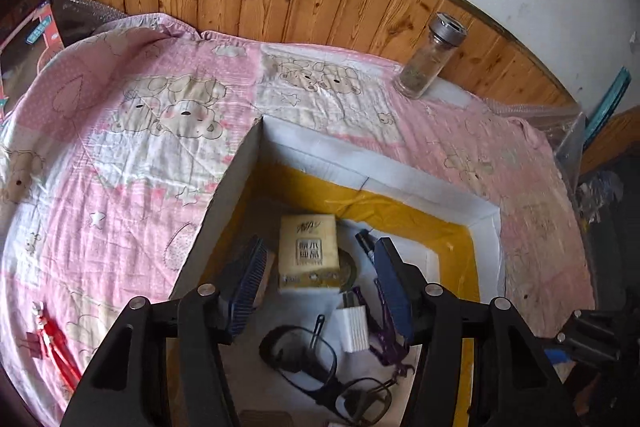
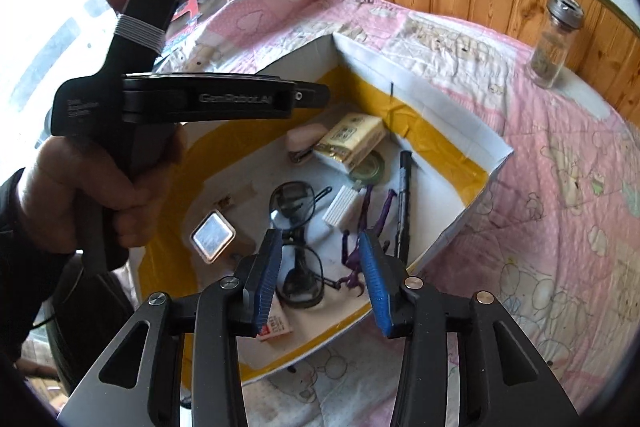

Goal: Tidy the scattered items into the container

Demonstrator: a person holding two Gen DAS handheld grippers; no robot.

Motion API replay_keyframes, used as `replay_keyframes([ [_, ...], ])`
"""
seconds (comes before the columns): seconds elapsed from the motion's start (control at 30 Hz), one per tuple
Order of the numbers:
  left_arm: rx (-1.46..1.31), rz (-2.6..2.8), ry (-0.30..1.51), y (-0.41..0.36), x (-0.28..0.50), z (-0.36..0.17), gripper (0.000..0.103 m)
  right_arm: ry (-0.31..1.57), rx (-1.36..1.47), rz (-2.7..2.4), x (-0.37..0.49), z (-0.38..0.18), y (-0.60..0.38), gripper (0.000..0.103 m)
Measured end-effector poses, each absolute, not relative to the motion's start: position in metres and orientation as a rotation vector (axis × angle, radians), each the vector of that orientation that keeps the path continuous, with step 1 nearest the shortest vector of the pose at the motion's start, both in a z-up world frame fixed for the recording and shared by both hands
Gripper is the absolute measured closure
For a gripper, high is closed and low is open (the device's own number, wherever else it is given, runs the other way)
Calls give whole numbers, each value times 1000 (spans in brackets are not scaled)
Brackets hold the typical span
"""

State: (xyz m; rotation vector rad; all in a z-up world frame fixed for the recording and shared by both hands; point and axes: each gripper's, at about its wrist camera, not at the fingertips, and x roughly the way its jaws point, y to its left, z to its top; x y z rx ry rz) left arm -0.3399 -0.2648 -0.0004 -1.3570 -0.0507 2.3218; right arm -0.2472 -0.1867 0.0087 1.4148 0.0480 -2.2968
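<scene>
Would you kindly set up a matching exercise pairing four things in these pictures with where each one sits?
Things:
1. Glasses
2. Jar
3. Red clips
4. Tissue pack

Places:
A. Upright on the quilt by the wood panelling
B. In the box, far end, against the yellow lining
C. On the quilt, left of the box
D. In the box, near end

Pairs: 1-D, 2-A, 3-C, 4-B

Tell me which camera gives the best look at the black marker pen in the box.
The right wrist view. There the marker pen lies in full length on the floor of the box, beside the purple figure. The left wrist view shows only its tip; the left gripper's finger hides the rest.
</scene>
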Motion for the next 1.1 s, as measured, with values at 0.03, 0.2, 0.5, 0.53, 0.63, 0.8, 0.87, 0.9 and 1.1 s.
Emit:
replay_keyframes([
  [0.03, -1360, 2318, -43, -266, -336, 0, 46, 56, 1416, -2296, -245, 9, -188, 59],
  [0.2, -1392, 2312, -25, -273, -312, 5, 45, 122, 1422, -2293, -234, 14, -192, 59],
  [0.5, -1453, 2329, 10, -288, -220, 32, 42, 422, 1465, -2277, -199, 23, -203, 54],
  [0.53, -1454, 2331, 17, -290, -208, 37, 42, 464, 1473, -2282, -197, 23, -204, 54],
  [0.63, -1445, 2369, 66, -294, -177, 50, 42, 565, 1527, -2280, -192, 19, -206, 53],
  [0.8, -1445, 2367, 72, -294, -140, 60, 42, 521, 1588, -2215, -190, 19, -206, 53],
  [0.87, -1442, 2355, 63, -293, -131, 64, 42, 497, 1608, -2198, -189, 21, -206, 53],
  [0.9, -1435, 2353, 68, -292, -128, 65, 42, 496, 1609, -2196, -188, 21, -208, 53],
  [1.1, -1406, 2382, 107, -292, -120, 73, 42, 537, 1576, -2205, -178, 32, -216, 53],
])
